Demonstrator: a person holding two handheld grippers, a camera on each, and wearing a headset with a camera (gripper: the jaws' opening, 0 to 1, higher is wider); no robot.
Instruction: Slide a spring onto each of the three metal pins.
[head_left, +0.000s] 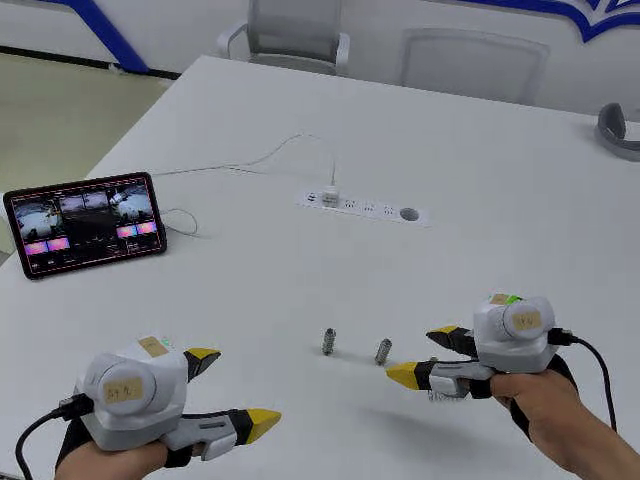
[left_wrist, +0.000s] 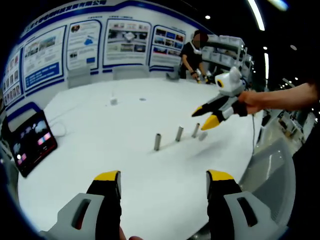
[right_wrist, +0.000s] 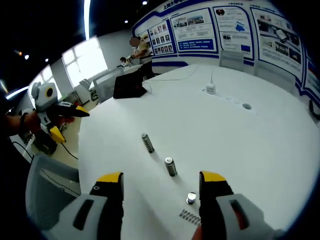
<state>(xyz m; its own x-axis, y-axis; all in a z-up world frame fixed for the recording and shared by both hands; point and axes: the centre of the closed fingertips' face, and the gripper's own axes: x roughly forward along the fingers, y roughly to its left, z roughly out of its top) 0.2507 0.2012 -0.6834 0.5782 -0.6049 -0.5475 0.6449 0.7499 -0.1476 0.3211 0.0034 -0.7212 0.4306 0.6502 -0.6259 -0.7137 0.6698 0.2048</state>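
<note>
So, two pins (right_wrist: 148, 142) are sprung; third pin (right_wrist: 191, 198) bare, loose spring (right_wrist: 189, 216) beside it; left tongs (left_wrist: 163, 177) and right tongs (right_wrist: 161, 178) gape empty.

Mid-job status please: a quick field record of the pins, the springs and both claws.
pins sprung: two, the far pin and the middle pin
pin left: the near pin, looks bare
loose spring: lying flat on the table beside the near pin
right claw: open, empty, just short of the near pin
left claw: open, empty, well back from the pins
also on table: tablet, power strip
</note>
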